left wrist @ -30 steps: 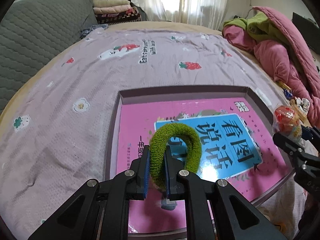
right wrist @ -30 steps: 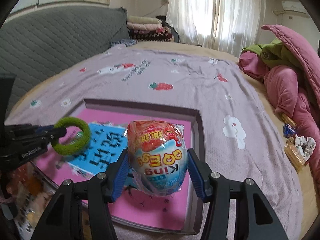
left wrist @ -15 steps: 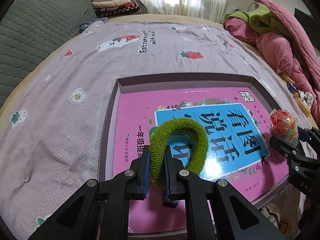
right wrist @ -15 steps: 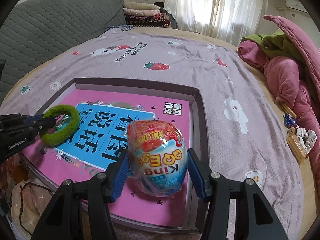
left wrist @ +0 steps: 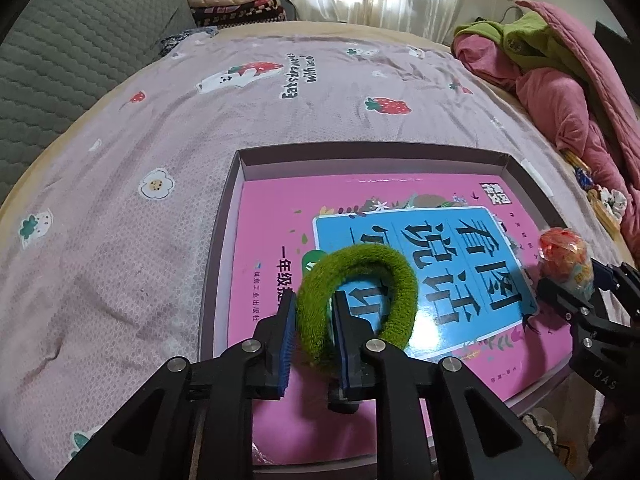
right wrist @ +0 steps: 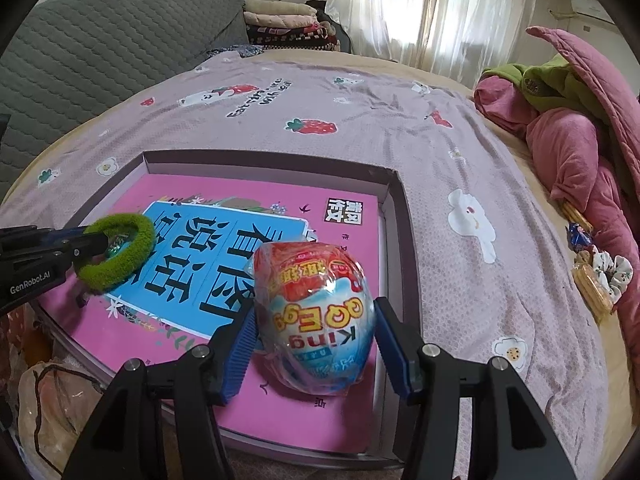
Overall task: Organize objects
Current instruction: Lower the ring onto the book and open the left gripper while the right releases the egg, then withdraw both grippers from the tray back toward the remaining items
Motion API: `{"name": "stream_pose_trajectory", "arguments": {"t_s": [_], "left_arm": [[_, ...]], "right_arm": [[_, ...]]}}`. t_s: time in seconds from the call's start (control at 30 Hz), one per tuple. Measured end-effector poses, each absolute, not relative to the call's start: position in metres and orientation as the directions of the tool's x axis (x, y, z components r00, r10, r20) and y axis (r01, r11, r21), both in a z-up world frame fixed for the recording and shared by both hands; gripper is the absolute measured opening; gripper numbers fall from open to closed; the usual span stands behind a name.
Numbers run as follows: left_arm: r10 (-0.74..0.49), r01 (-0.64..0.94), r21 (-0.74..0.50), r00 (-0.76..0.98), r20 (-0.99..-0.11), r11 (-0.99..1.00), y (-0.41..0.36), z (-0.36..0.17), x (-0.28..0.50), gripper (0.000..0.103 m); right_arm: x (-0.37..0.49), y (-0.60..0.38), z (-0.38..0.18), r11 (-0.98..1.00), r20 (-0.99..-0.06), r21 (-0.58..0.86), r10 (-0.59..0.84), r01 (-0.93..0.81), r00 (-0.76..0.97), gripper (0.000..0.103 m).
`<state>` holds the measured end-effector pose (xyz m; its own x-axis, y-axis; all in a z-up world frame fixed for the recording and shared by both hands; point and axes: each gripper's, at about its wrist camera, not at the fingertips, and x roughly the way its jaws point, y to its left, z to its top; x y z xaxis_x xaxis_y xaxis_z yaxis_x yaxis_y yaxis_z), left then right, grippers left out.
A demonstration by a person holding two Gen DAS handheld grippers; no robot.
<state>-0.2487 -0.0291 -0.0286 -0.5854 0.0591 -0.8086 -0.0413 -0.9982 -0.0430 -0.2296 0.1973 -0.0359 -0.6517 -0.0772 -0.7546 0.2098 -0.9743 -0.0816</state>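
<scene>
My left gripper is shut on a fuzzy green hair tie and holds it low over the pink book that lies in a shallow grey box. The hair tie also shows in the right wrist view. My right gripper is shut on a wrapped toy egg, red on top and blue below, low over the book's near right corner. The egg shows at the right of the left wrist view.
The box lies on a lilac bedsheet with strawberry prints. Pink and green bedding is heaped at the right. Snack packets and a white scrunchie lie by the bed's right edge. A grey headboard stands at the left.
Both grippers have moved forward and lower over the box, still holding the hair tie and the egg. The egg now hangs just above the book.
</scene>
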Motion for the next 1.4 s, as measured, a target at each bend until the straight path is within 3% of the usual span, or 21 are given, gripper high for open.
{"name": "stream_pose_trajectory", "arguments": {"t_s": [0.2, 0.47, 0.67, 1.4], "left_arm": [[0.068, -0.039, -0.056, -0.603, -0.795, -0.998, -0.031, -0.021, -0.248, 0.027], [0.074, -0.03, -0.072, -0.648, -0.758, -0.997, -0.038, 0.001, -0.242, 0.051], [0.055, -0.028, -0.049, -0.697, -0.715, -0.998, -0.041, 0.021, -0.231, 0.058], [0.007, -0.017, 0.01, -0.788, -0.615, -1.0, -0.037, 0.058, -0.151, 0.061]], "right_arm": [[-0.228, 0.199, -0.031, -0.975, -0.742, -0.078, -0.082, 0.208, -0.666, 0.069], [-0.224, 0.202, -0.018, -0.977, -0.71, -0.074, -0.09, 0.202, -0.698, 0.07], [-0.218, 0.202, -0.005, -0.976, -0.676, -0.062, -0.114, 0.21, -0.728, 0.073], [-0.165, 0.19, 0.037, -0.958, -0.574, -0.046, -0.207, 0.284, -0.792, 0.075]]}}
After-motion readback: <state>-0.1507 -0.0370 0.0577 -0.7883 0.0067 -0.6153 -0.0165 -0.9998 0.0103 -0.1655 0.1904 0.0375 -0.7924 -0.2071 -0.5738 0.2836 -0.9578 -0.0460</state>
